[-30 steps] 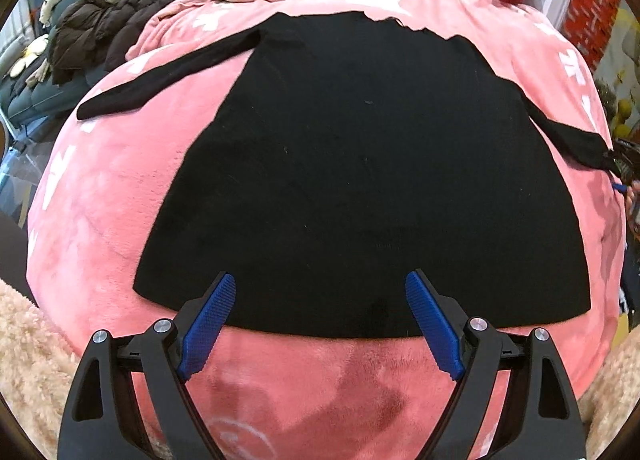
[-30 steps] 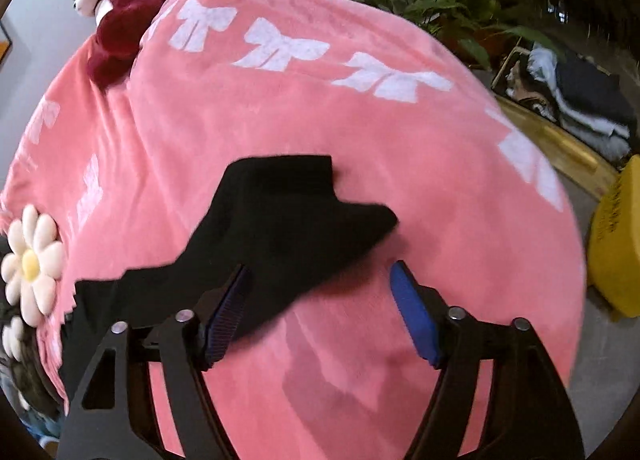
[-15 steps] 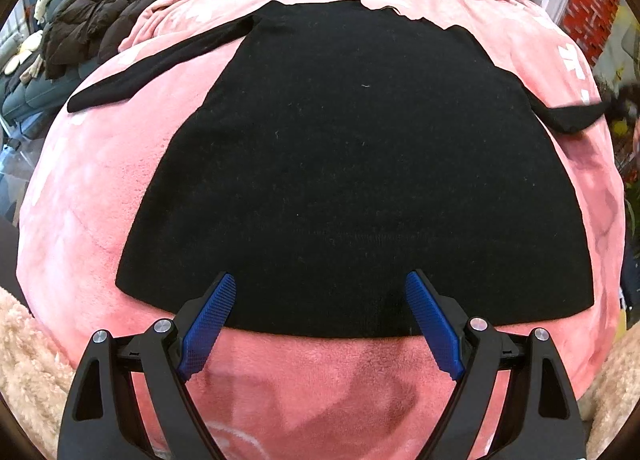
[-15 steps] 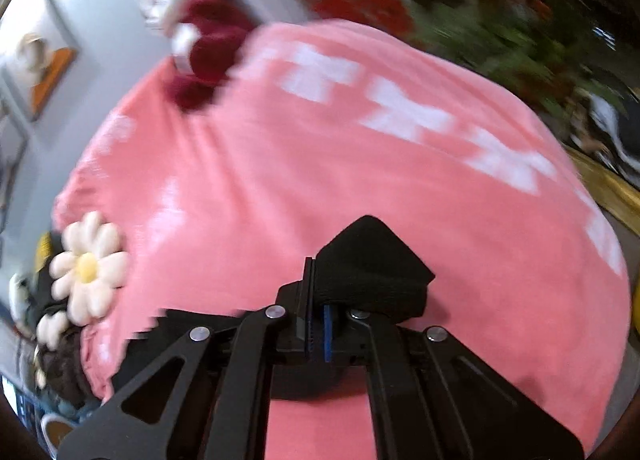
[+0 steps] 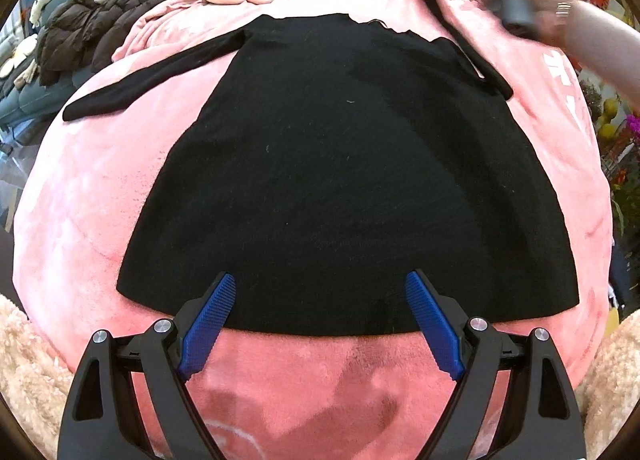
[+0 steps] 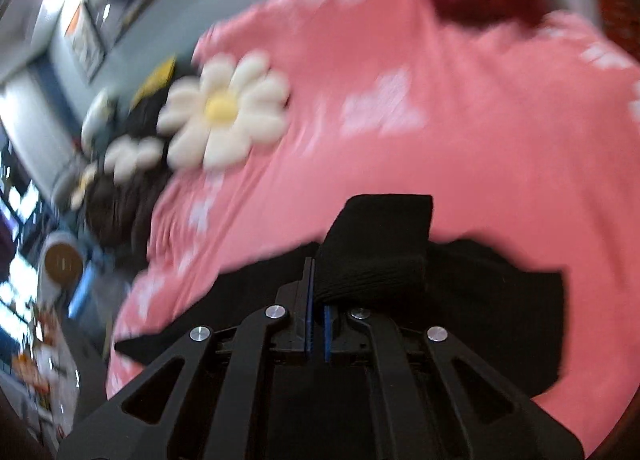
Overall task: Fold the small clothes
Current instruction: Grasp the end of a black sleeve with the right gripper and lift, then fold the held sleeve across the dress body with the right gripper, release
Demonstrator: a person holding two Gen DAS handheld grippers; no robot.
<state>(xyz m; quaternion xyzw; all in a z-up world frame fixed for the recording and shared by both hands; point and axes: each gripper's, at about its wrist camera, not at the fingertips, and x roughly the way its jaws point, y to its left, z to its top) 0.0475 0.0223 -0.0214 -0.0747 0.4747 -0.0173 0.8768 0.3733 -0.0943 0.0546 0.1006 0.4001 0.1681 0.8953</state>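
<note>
The black top (image 5: 344,180) lies flat on the pink blanket (image 5: 80,220), hem at the near edge. The right gripper (image 6: 316,324) has its fingers clamped on the cuff of the sleeve (image 6: 380,252), which seems lifted over the body, though blur hides much. Carry it straight across and lay it flat. The left gripper (image 5: 320,324) hovers spread at the hem, gripping nothing.

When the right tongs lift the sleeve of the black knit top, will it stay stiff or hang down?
The black knit top probably hangs limp: its sleeve cuff already bends over the closed right tongs. It looks thin and light, lying flat on the pink plush blanket. The plush may drag on it slightly.
</note>
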